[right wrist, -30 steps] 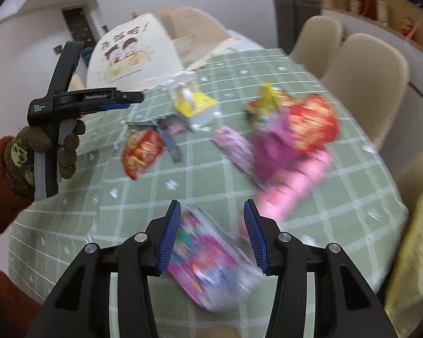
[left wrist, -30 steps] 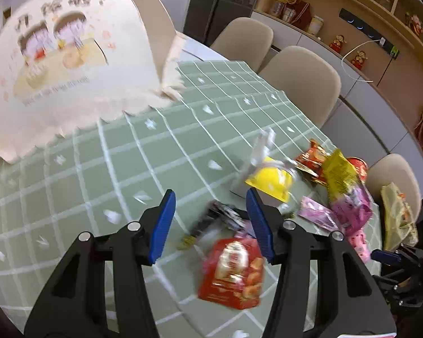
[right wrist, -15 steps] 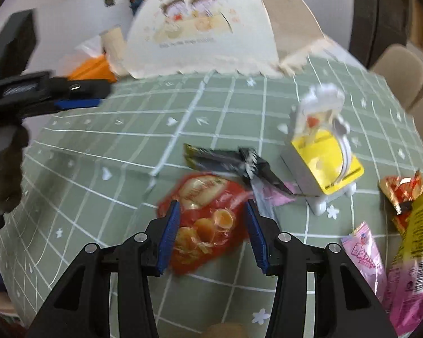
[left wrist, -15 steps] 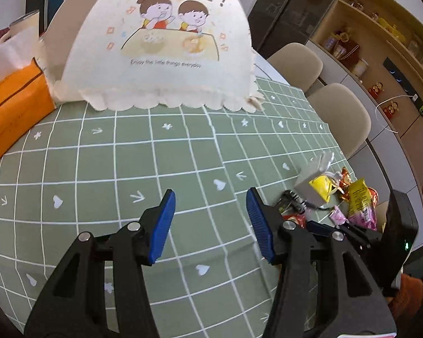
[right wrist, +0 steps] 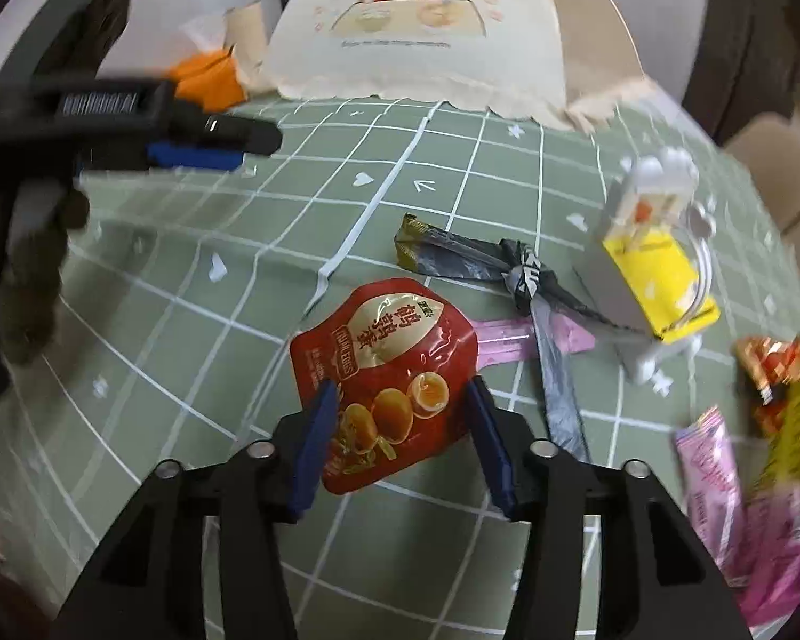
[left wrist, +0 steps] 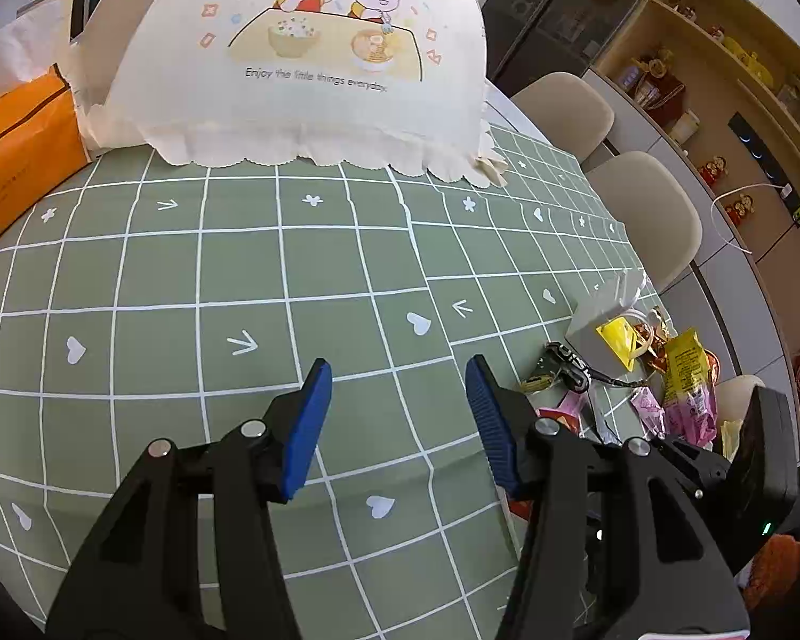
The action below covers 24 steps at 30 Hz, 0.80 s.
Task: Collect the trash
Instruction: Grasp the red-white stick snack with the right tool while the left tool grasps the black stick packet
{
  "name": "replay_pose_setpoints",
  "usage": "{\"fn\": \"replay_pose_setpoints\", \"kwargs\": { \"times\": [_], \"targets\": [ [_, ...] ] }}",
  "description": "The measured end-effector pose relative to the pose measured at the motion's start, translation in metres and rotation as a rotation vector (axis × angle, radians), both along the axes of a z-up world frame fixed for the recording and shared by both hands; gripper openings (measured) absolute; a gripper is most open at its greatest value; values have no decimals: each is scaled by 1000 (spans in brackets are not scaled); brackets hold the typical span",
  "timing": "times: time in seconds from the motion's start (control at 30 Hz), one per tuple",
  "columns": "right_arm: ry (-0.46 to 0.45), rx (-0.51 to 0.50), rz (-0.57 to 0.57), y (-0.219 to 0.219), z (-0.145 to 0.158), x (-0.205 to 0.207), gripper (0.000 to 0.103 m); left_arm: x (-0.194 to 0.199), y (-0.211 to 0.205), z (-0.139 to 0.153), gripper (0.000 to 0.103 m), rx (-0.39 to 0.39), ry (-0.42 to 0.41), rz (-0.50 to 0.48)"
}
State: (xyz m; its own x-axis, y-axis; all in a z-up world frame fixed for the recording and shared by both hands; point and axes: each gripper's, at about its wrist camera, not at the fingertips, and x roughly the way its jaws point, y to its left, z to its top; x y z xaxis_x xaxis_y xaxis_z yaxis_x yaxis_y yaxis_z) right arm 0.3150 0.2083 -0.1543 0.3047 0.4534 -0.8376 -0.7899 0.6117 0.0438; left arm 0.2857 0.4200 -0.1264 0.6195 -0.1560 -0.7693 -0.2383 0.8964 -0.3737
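R tongs down over the red egg-snack pouch, blue pads either side of its lower half. Jaws have just been closing in, pouch between them, but can't tell if the pads actually press it yet, so not calling it a grip. Pouch lies flat on the green checked surface, a pink wrapper poking out beside it. Just behind: a crumpled dark wrapper, then a white-and-yellow carton standing upright. More pink and yellow wrappers piled at the far R edge, blurry.

L tongs apart, nothing between them, hovering over bare cloth well away from the litter. Ahead of them a big cream food cover w/ cartoon kids, an orange bag beside it.
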Motion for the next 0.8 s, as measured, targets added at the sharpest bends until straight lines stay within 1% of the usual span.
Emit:
{"fn": "replay_pose_setpoints", "kwargs": {
  "times": [0.1, 0.13, 0.2, 0.33, 0.47, 0.5, 0.57, 0.67, 0.8],
  "targets": [
    [18, 19, 3, -4, 4, -1, 20, -2, 4, 1, 50, -8, 0, 14],
    [19, 26, -3, -6, 6, -1, 19, -3, 4, 1, 50, -9, 0, 15],
    [16, 41, -20, -13, 13, -1, 13, -3, 2, 1, 50, -12, 1, 6],
    [20, 60, -74, -35, 27, 0, 12, 4, -15, 0, 50, -13, -2, -57],
    [27, 85, -188, -82, 43, -7, 12, 21, -43, 4, 50, -4, -22, -155],
    [25, 84, -215, -93, 45, -8, 12, 28, -54, 6, 50, 2, -31, -192],
    [26, 76, -272, -114, 48, -10, 12, 41, -72, 9, 50, 28, -46, -253],
    [41, 86, -392, -154, 52, -15, 12, 66, -100, 7, 50, 79, -32, -329],
    [23, 84, -488, -187, 55, -22, 12, 90, -118, -7, 49, 136, 21, -337]
  ]
}}
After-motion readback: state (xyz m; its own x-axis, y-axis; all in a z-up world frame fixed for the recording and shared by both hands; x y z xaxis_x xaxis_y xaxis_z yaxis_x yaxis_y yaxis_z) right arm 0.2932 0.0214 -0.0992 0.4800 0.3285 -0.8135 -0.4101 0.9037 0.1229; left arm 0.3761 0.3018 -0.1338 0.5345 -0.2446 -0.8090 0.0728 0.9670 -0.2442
